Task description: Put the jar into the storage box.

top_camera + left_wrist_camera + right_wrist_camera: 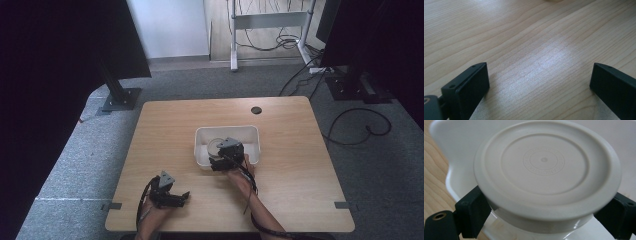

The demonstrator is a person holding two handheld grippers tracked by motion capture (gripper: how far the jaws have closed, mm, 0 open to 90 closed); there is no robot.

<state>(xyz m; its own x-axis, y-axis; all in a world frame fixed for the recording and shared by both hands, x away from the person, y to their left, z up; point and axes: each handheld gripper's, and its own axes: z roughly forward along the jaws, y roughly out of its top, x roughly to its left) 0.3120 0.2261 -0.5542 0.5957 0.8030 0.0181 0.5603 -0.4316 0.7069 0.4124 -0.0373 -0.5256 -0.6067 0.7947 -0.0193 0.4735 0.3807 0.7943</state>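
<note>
A white-lidded jar (545, 162) stands inside a white rectangular bin (227, 129) at the middle of the wooden table (290, 165). My right gripper (546, 220) is shut on the jar just under its lid, one black jaw on each side. From above, that right gripper (220, 152) hangs over the bin's near left part, with the lid (216, 145) partly showing beyond it. My left gripper (184, 196) rests low near the table's front left, open, jaws pointing right. Between the left gripper's (539, 85) jaws lies bare wood.
A round cable hole (256, 110) sits near the table's far edge. Black stands (120, 95) and loose cables (360, 130) lie on the grey carpet around the table. The bin wall (456, 140) rises close behind the jar.
</note>
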